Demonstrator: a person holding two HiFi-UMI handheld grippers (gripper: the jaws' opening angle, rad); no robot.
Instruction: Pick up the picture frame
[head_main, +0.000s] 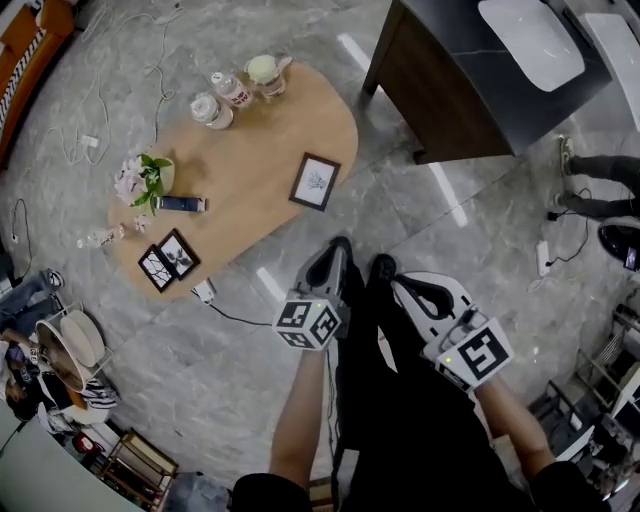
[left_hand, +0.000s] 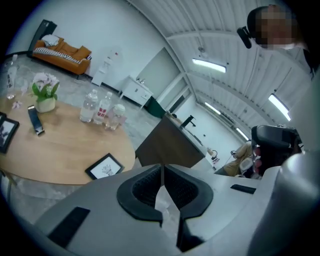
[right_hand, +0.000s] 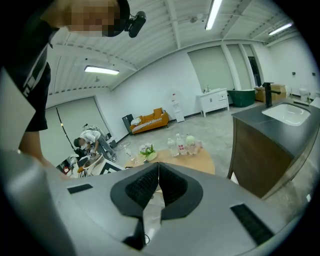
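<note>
The picture frame (head_main: 316, 181), black-edged with a white print, lies flat near the right edge of the oval wooden table (head_main: 260, 140). In the left gripper view the picture frame (left_hand: 104, 166) shows just beyond the jaws, to their left. My left gripper (head_main: 338, 250) hangs over the floor short of the table, shut with nothing in it; its jaws meet in its own view (left_hand: 161, 172). My right gripper (head_main: 400, 283) is beside it, farther from the table, also shut and empty, as seen in its own view (right_hand: 158, 172).
On the table stand bottles (head_main: 222, 98), a potted plant (head_main: 148, 178), a dark flat device (head_main: 182, 204) and a hinged double frame (head_main: 168, 262). A dark sink cabinet (head_main: 440, 100) stands at the right. Cables (head_main: 230, 315) cross the floor. A person (head_main: 40, 370) crouches at lower left.
</note>
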